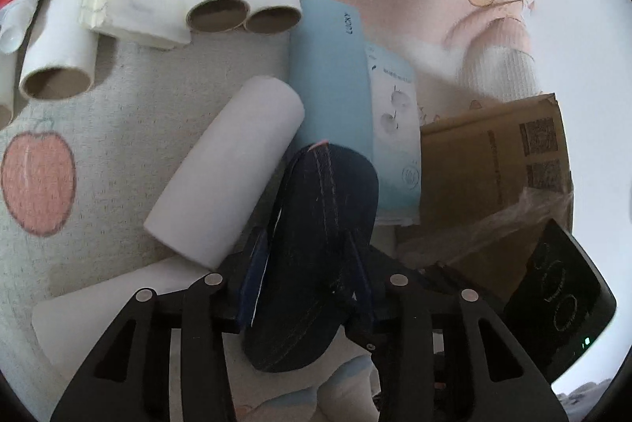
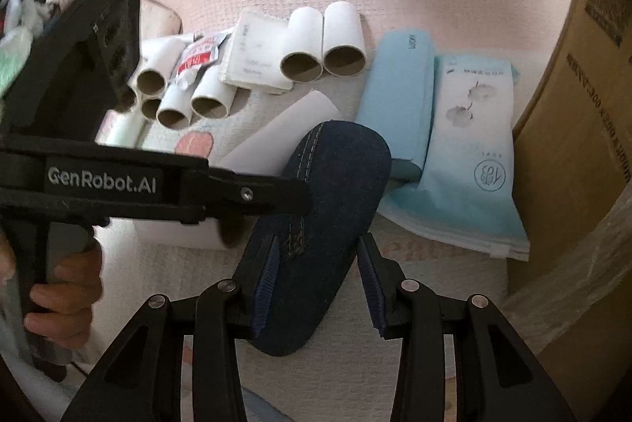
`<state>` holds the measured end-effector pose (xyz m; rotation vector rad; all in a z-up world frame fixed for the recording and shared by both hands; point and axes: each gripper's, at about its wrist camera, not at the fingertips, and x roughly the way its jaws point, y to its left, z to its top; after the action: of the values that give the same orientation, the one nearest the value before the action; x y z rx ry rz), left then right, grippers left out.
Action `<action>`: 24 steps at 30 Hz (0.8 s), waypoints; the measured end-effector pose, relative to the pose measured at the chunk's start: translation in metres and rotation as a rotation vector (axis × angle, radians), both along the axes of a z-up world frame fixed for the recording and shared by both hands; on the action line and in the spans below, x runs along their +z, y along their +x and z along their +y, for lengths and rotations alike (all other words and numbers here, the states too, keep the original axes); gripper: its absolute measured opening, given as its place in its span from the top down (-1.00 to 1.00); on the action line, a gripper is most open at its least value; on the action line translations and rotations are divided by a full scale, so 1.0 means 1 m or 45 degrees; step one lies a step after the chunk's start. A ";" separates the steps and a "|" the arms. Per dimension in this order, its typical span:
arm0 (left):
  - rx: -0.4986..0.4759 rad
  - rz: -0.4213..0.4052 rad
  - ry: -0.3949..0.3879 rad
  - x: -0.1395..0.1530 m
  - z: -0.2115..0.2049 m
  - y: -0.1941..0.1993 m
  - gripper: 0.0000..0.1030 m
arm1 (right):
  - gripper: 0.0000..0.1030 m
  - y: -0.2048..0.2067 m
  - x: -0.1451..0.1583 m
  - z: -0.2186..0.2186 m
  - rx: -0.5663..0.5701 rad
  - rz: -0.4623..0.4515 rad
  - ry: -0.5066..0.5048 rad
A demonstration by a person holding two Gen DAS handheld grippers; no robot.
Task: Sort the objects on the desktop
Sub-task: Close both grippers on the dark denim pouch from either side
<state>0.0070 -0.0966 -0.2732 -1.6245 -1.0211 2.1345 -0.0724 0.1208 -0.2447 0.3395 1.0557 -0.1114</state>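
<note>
Left wrist: dark denim case (image 1: 316,244) runs lengthwise away from camera, rounded tip beside blue pouch (image 1: 331,74); left gripper (image 1: 308,256) straddles it, grip unclear

Right wrist: right gripper (image 2: 316,272) clamps stitched denim case, tip toward blue pouch

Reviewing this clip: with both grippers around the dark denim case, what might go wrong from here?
1. The right gripper clamps the denim case, and the left gripper flanks the same case; opposing pulls might twist it loose.
2. The loose white roll lies right beside the case and the blue pack; moving the case may send it rolling.
</note>
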 end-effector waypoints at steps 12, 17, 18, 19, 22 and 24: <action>0.035 0.089 -0.031 0.018 -0.005 0.017 0.15 | 0.16 0.003 0.002 -0.002 0.138 -0.047 0.045; 0.095 0.186 -0.126 0.046 -0.012 0.030 0.14 | 0.16 0.008 0.020 0.010 0.271 -0.125 -0.043; 0.111 0.206 -0.148 0.050 -0.015 0.031 0.14 | 0.16 0.010 0.024 0.013 0.301 -0.145 -0.060; 0.125 0.220 -0.163 0.052 -0.019 0.032 0.14 | 0.16 0.014 0.030 0.017 0.332 -0.174 -0.081; 0.161 0.204 -0.171 0.047 -0.030 0.030 0.14 | 0.16 0.024 0.036 0.025 0.429 -0.221 -0.116; 0.185 0.181 -0.160 0.042 -0.038 0.029 0.15 | 0.16 0.029 0.038 0.027 0.586 -0.238 -0.139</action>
<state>0.0358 -0.1342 -0.2311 -1.4658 -1.0073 2.4159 -0.0435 0.1480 -0.2070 0.0015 0.9145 0.2699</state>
